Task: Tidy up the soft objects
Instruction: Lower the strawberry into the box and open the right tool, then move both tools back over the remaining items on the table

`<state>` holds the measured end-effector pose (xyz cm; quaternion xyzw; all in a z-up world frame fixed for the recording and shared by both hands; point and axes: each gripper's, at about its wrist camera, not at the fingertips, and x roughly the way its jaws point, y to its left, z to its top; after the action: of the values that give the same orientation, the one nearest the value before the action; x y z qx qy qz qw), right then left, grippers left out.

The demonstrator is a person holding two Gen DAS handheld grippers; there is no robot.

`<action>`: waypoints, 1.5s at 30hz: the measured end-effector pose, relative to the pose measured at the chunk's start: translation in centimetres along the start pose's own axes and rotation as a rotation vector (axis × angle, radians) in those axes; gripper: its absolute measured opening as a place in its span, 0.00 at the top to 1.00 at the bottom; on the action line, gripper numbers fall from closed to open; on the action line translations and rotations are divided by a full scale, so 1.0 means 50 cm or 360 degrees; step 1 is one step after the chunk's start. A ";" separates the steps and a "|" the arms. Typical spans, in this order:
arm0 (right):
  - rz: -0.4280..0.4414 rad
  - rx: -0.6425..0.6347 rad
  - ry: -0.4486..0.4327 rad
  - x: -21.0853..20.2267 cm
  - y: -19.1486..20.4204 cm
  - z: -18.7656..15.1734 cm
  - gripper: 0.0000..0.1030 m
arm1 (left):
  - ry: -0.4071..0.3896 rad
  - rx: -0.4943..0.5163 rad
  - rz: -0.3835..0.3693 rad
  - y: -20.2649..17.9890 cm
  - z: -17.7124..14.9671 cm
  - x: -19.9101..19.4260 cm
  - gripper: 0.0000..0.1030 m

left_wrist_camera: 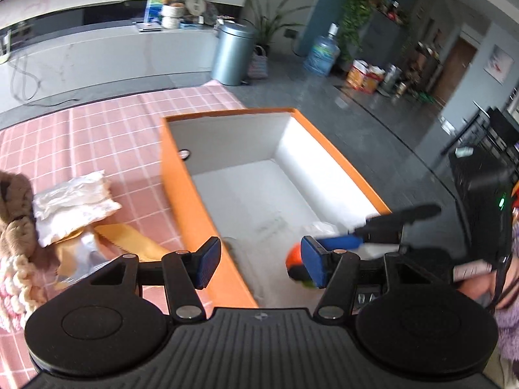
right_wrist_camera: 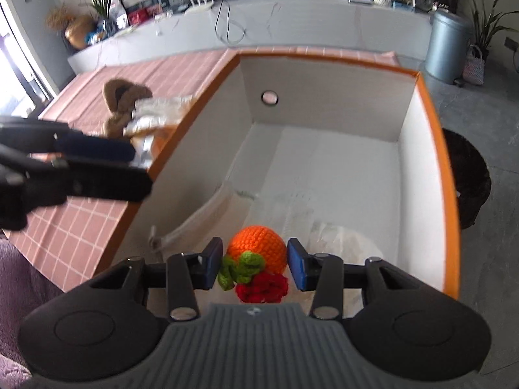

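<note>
I am holding the right hand-held gripper over the orange box, its jaws partly closed around the crocheted orange toy, pads seemingly gripping its leaf and flower end. The left hand-held gripper is standing open and empty above the box wall at six o'clock. More soft things are lying on the pink checked bench at nine o'clock. Risk: both tools are crowding together, so a collision could knock the toy loose.

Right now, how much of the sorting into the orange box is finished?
Done: a clear bag lies in the orange box. In hand: the right gripper carries a crocheted orange over it. Left: brown plush, white packet and others on the pink cloth; left gripper is open.
</note>
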<state>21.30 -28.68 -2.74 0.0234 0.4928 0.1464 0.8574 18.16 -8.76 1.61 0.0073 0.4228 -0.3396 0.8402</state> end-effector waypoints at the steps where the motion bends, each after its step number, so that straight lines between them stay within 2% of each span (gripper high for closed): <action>1: 0.0000 -0.0006 0.0038 0.010 0.003 0.000 0.58 | -0.0008 -0.0021 0.0011 0.004 0.000 -0.001 0.35; 10: -0.0030 -0.0028 0.0271 0.074 0.017 0.004 0.58 | -0.0024 -0.0110 -0.0012 0.037 0.020 0.002 0.35; 20: -0.0067 -0.0047 0.0321 0.079 0.028 0.007 0.56 | -0.0042 -0.0168 -0.0018 0.051 0.008 0.002 0.35; 23: -0.0087 -0.0069 0.0298 0.075 0.036 0.007 0.46 | -0.0046 -0.0169 -0.0019 0.047 0.006 -0.002 0.35; 27: -0.0093 -0.0078 0.0270 0.063 0.044 0.008 0.44 | -0.0055 -0.0166 -0.0012 0.041 0.000 -0.012 0.35; 30: -0.0113 -0.0081 0.0231 0.047 0.049 0.008 0.37 | -0.0070 -0.0170 -0.0004 0.038 -0.002 -0.022 0.35; 35: -0.0136 -0.0068 0.0141 0.008 0.059 0.006 0.35 | -0.0113 -0.0177 0.0005 0.032 -0.010 -0.045 0.35; 41: -0.0179 -0.0052 -0.0057 -0.054 0.088 -0.006 0.34 | -0.0201 -0.0205 -0.0004 0.026 -0.033 -0.077 0.35; 45: -0.0204 -0.0037 -0.0239 -0.094 0.117 -0.022 0.33 | -0.0311 -0.0216 0.0024 0.023 -0.060 -0.108 0.35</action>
<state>16.82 -24.48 1.69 -0.0071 0.4259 0.0947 0.8998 14.48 -3.92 3.25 -0.0794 0.3608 -0.3029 0.8785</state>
